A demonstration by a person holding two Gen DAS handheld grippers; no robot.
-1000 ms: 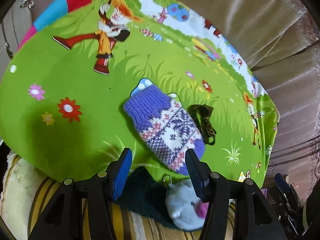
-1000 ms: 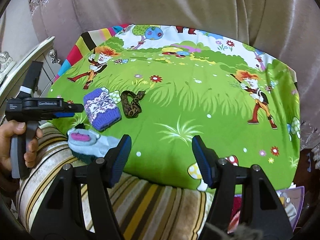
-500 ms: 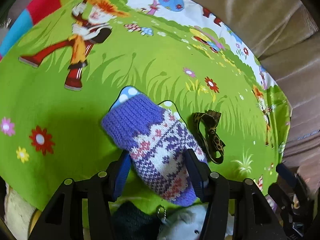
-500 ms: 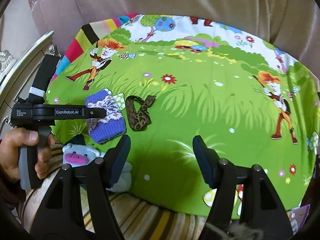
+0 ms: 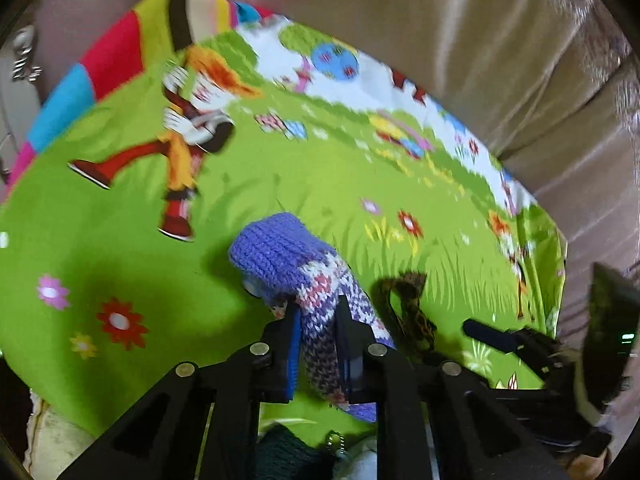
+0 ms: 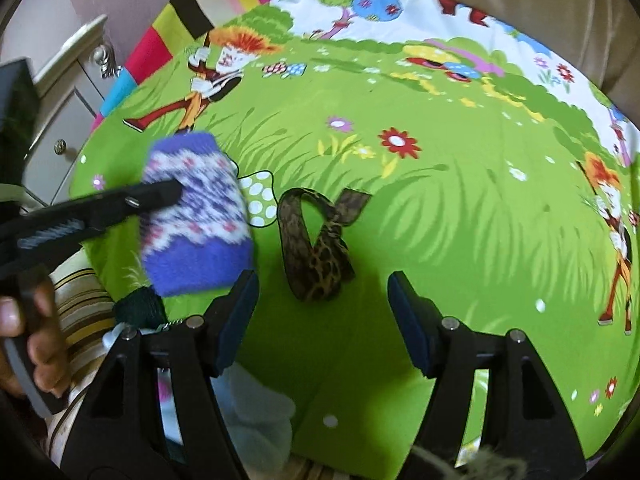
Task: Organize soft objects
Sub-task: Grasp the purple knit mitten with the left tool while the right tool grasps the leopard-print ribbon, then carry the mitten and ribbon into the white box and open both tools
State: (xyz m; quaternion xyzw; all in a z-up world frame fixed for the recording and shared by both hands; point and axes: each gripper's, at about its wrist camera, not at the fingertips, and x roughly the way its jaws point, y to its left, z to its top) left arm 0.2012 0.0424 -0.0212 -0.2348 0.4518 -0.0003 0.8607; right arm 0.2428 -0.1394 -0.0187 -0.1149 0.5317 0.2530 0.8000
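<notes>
There is one knitted purple mitten [image 6: 196,216], one leopard-print band [image 6: 316,248], one pale blue plush toy [image 6: 260,408] and one dark green knitted piece [image 6: 140,308], which makes four soft things. One cartoon-printed green cloth [image 6: 440,220] lies under them. Two grippers show: left [image 5: 316,320], right [image 6: 322,320].

You are viewing a purple knitted mitten [image 5: 304,280] showing white and pink banding, a leopard-print strap [image 6: 316,248] in brown and black, and a bright green cartoon-printed mat [image 6: 460,216] displaying red flowers and rainbow-striped edging.
</notes>
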